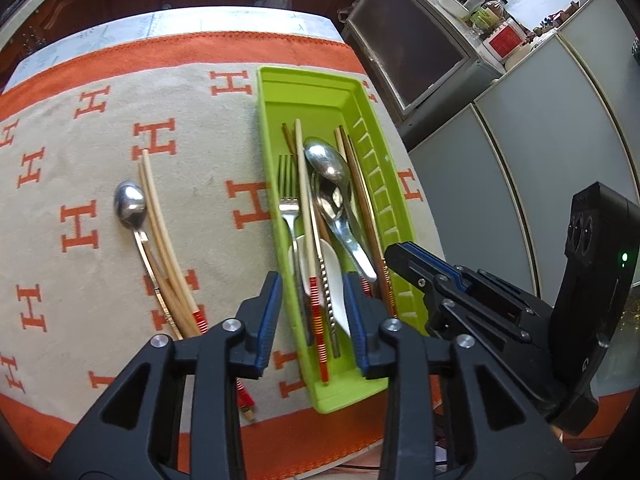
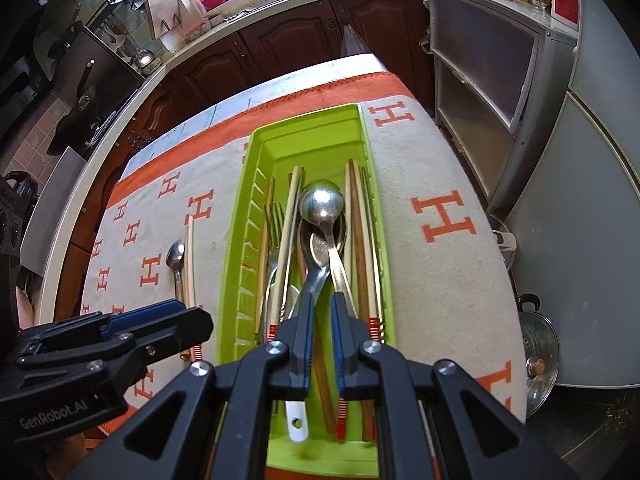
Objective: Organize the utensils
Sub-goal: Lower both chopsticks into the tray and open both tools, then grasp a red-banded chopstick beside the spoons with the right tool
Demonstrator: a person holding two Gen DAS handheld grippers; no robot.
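A lime-green tray point(image 1: 312, 100) point(image 2: 304, 132) lies lengthwise on the H-patterned cloth. It holds a fork point(image 1: 289, 200), two metal spoons point(image 1: 326, 164) point(image 2: 322, 202), a white spoon point(image 1: 334, 276) and several chopsticks. Left of the tray, one metal spoon point(image 1: 129, 204) point(image 2: 175, 256) and pale chopsticks point(image 1: 160, 224) point(image 2: 189, 256) rest on the cloth. My left gripper point(image 1: 314, 312) point(image 2: 192, 320) is wide open over the tray's near end. Above the spoon handles, my right gripper point(image 2: 322, 320) point(image 1: 394, 254) shows only a narrow gap with nothing visibly gripped.
The orange-bordered cloth point(image 1: 80, 152) covers the table to its edges. Grey cabinets point(image 1: 500, 152) and a shelf of jars stand to the right. A lidded steel pot point(image 2: 536, 356) sits on the floor there. Dark wood kitchen cupboards point(image 2: 304, 48) run beyond the table's far end.
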